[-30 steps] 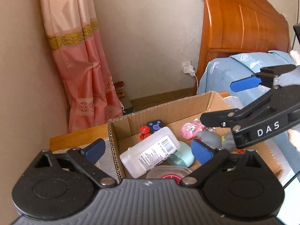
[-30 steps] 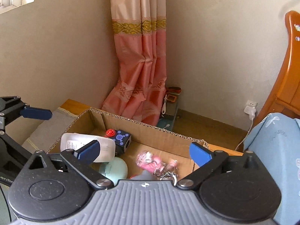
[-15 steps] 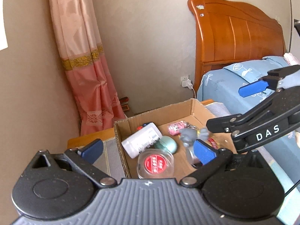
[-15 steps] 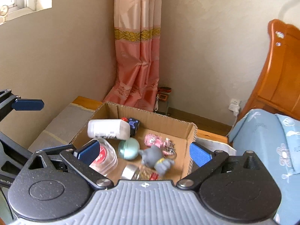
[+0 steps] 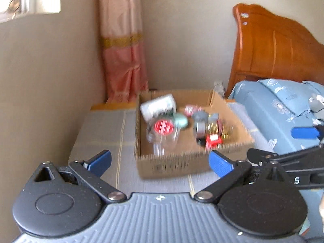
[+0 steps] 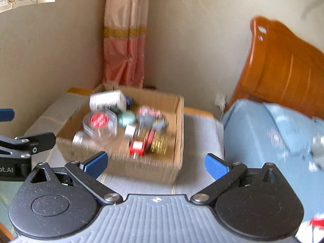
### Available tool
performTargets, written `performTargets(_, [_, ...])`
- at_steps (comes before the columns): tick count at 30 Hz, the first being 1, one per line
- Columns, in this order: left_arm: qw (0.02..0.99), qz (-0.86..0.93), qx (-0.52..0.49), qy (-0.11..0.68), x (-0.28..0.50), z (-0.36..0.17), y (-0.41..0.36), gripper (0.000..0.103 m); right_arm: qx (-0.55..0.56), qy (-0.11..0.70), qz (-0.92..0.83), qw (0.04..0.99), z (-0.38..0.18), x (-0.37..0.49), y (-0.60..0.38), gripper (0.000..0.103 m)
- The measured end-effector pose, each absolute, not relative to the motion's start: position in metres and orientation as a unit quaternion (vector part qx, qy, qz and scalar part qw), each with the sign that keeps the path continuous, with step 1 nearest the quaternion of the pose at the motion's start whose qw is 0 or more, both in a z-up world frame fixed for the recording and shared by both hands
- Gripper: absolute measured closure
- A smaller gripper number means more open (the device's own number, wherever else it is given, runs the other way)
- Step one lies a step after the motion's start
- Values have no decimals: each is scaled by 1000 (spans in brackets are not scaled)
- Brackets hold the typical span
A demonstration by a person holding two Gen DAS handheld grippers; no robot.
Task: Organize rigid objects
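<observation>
Cardboard box [image 5: 192,162] of small hard things, set on a grey cloth-covered tabletop [image 5: 105,133], near the far corner by the pink curtain [image 5: 123,60] and close to the edge beside the blue bed [image 5: 273,117]. Open top, so easy to reach in from above.

Inside, all packed close and touching: white bottle [image 6: 107,100] lying on its side at the far wall, clear jar with a red lid [image 6: 99,121] just in front of it, green round thing [image 6: 126,118] beside the jar, grey toy [image 5: 199,115] and pink toy [image 6: 147,111] in the middle, silver tin [image 6: 130,130], red block [image 6: 137,146] and gold bits [image 6: 159,144] near the front wall. Gathered in one box to keep them from rolling off, most likely. Blurry pictures, so small shapes hard to tell.

Left tool [image 5: 160,163] spread as wide as can be, nothing between its blue pads [image 5: 100,161], hanging short of the box's near wall and tilted down at it. Right tool [image 6: 156,165] also spread wide, holding nothing, on the bed side of the box.

Both pulled clear of the box and empty, probably because nothing is left to put in, or to line up for the next pick. Hard to say which.
</observation>
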State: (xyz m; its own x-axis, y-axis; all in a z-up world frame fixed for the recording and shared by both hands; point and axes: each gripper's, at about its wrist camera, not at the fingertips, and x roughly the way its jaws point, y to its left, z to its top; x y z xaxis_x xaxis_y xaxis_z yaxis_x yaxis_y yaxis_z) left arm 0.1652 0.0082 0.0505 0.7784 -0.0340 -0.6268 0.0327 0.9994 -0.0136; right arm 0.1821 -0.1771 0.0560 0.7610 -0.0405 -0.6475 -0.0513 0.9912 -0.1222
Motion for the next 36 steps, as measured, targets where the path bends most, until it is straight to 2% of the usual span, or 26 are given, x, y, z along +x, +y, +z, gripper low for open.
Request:
performTargets(9, [937,10,7,349,133,42,2,1,7,350,-24,936,42,137,-187,0])
performTargets(22, [946,32,33,320,113,57,-3,1,0,335,-31,942,49,122,-180,0])
performTargets(36, [945,36,29,324,114,57,-1,1,-4,331,-29,943,52,122,-175,0])
